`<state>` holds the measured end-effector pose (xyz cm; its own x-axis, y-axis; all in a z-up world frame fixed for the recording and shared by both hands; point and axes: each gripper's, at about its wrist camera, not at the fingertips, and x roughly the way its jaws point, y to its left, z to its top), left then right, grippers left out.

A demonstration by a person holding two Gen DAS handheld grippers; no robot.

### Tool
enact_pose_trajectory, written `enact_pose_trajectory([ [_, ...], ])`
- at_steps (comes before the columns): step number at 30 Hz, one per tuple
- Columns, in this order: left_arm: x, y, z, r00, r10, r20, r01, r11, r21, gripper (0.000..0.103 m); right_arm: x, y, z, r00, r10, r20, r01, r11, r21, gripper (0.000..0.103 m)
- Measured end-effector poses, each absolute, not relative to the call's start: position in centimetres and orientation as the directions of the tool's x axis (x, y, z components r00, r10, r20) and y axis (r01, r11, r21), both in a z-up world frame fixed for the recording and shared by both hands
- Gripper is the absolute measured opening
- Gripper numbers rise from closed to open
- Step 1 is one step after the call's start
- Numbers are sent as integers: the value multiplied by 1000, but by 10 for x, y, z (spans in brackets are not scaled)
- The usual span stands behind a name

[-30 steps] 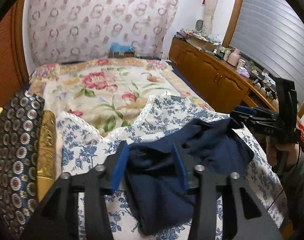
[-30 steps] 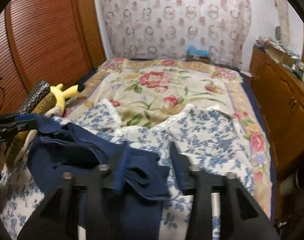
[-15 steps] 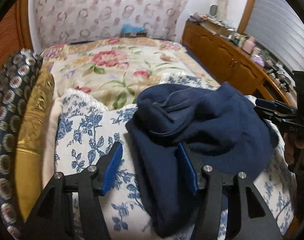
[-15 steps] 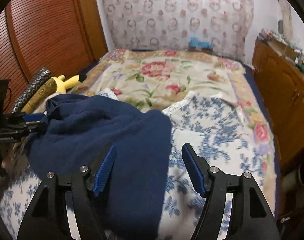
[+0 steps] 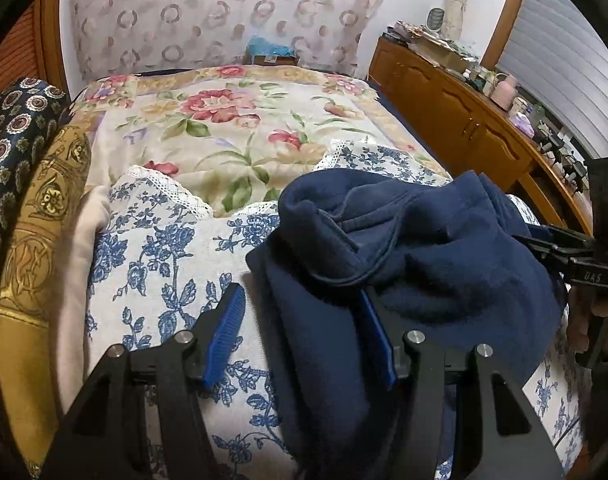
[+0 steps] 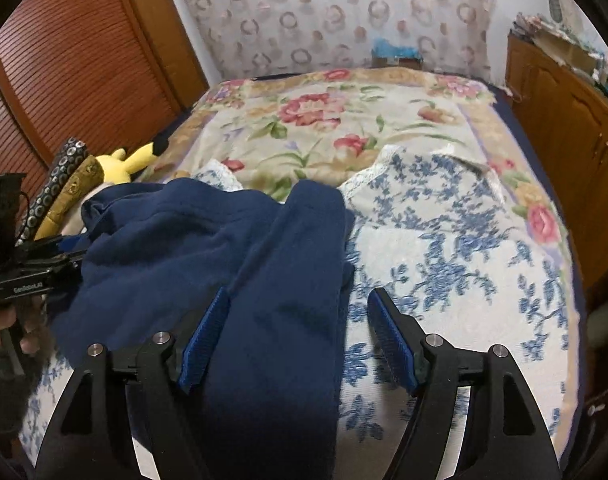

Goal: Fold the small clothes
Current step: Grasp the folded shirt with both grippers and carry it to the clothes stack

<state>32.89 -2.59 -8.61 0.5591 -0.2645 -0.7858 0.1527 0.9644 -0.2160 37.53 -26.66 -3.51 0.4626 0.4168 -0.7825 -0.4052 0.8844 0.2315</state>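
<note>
A navy blue fleece garment (image 5: 444, 264) lies bunched on the blue-and-white floral cloth (image 5: 156, 256) on the bed; it also shows in the right wrist view (image 6: 232, 264). My left gripper (image 5: 300, 332) is open, its jaws spread over the garment's left edge, with fabric between them. My right gripper (image 6: 300, 332) is open too, with a long navy fold lying between its jaws. Each gripper shows at the edge of the other's view, at the garment's far side: the right one (image 5: 560, 256) and the left one (image 6: 40, 268).
A flowered bedspread (image 6: 344, 120) covers the bed beyond. Patterned rolled cushions (image 5: 20, 184) lie at the left with a yellow plush toy (image 6: 124, 160). A wooden sideboard (image 5: 456, 104) with clutter runs along the right. A slatted wooden door (image 6: 72, 64) stands at the left.
Both grippers opened and let go of the garment after carrying it over. It now lies folded over in a heap. Both grippers have drawn slightly back.
</note>
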Motion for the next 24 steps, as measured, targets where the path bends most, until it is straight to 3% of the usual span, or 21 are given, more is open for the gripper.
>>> enact_pose_trajectory([
  [4,329,-26,-87,566,-268,-780,154,963,-220,56,375,-257,-37,440,438,-784,-441,866,236,73],
  [7,328,-25,-88,563,-296,-772,168,955,-243,46,375,-253,-38,409,474,-780,-465,844,269,49],
  [8,328,-25,-88,561,-300,-772,171,954,-247,43,375,-251,-38,381,509,-772,-484,821,303,35],
  [10,328,-24,-87,554,-322,-768,176,947,-270,32,373,-249,-37,376,527,-762,-499,808,313,27],
  [12,326,-22,-84,549,-345,-761,184,938,-293,13,368,-247,-33,391,527,-754,-523,802,290,18],
  [17,297,-13,-52,607,-430,-668,245,902,-356,9,348,-249,-1,470,554,-687,-551,792,262,14],
  [24,232,20,12,729,-424,-537,259,898,-357,9,319,-217,71,544,591,-596,-647,748,151,14],
])
